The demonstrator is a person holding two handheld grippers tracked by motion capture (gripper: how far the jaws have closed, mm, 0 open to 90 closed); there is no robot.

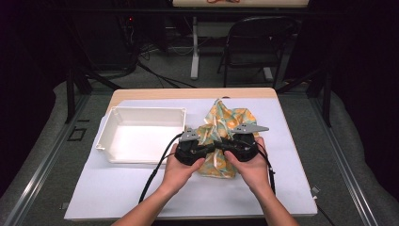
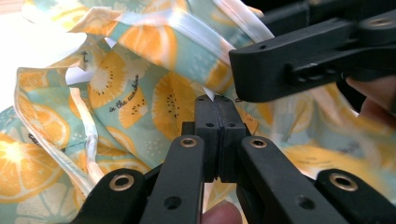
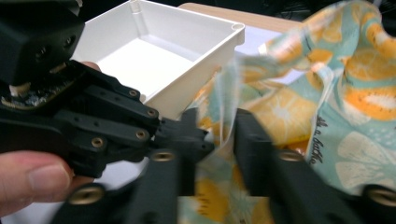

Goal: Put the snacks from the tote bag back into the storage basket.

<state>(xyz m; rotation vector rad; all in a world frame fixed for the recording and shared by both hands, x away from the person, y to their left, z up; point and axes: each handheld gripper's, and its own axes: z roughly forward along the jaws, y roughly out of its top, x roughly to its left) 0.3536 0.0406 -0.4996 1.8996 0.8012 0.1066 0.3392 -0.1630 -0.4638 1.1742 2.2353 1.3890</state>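
Cloth (image 1: 225,127) sits crumpled right of the white bin (image 1: 141,134), nothing binned yet: left gripper (image 2: 215,105) jaws pinched on its edge, right gripper (image 3: 217,140) jaws open around a fold.

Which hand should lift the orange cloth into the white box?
Probably the left. The left gripper is shut on the fruit-print cloth and sits nearer the white bin. The right gripper has its jaws apart around a fold, not yet clamped.

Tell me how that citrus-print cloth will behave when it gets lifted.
The cloth lies crumpled in soft folds, so it will likely droop and hang limp. It looks thin and probably light. The left gripper is shut on a fold; the rest may trail.
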